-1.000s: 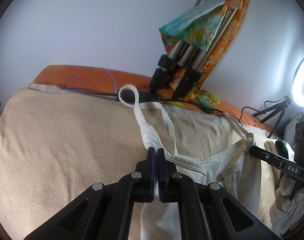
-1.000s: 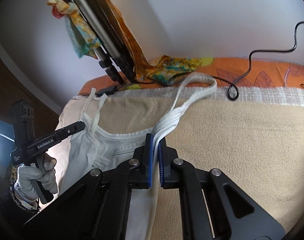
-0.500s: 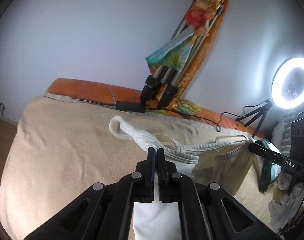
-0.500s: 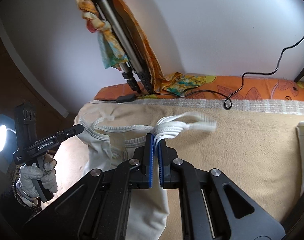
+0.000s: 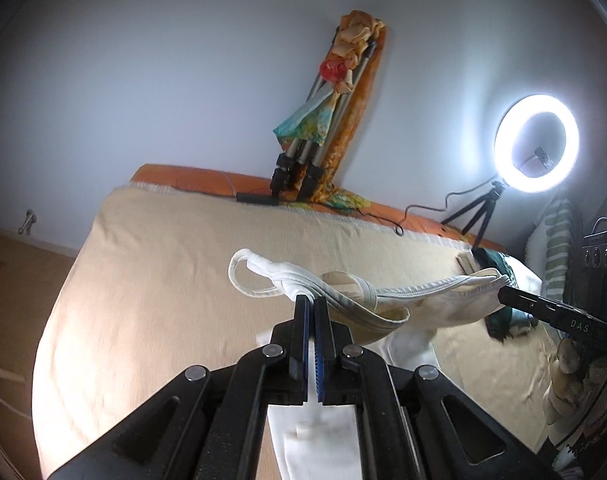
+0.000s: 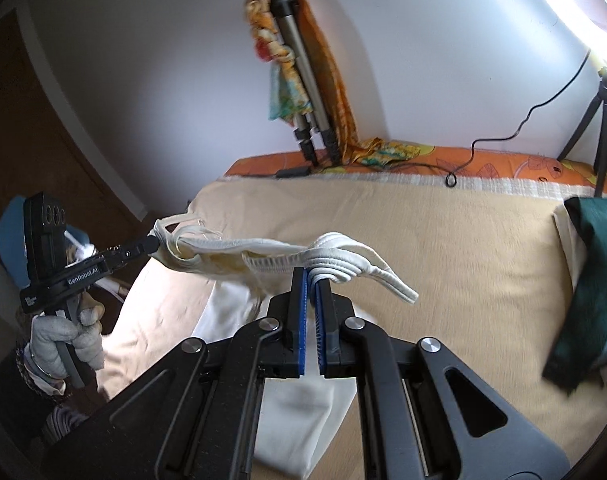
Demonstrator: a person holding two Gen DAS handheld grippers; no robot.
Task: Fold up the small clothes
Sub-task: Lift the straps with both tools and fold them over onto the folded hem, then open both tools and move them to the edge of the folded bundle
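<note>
Both grippers are clenched on the white camisole (image 5: pixel 387 300), one at each shoulder strap. The left gripper (image 5: pixel 312 304) is pinching the bunched strap at its side, and the right gripper (image 6: pixel 312 278) is doing the same at the other, so the neckline is stretching between them like a line. The top edge is hanging in the air above the beige blanket (image 5: pixel 163 280), roughly over its middle, while the white body is draping down under the jaws toward the blanket's near edge. Whether the hem is lying on the blanket I cannot tell.

From here the step looks like the first fold: carrying the strap end over so it lies on the lower half. To do it well, I would say the two hands should be keeping level with each other and holding the neckline taut, since the cloth between them is sagging a little and creasing near the left jaws. The loose strap loops sticking out past each gripper are likely to flop and end up tucked crookedly, so lowering slowly and flat would help.

There is a dark green cloth (image 6: pixel 587 280) lying at the blanket's right edge, and a tripod (image 5: pixel 315 148) leaning at the far edge; the garment should be landing well apart from both.
</note>
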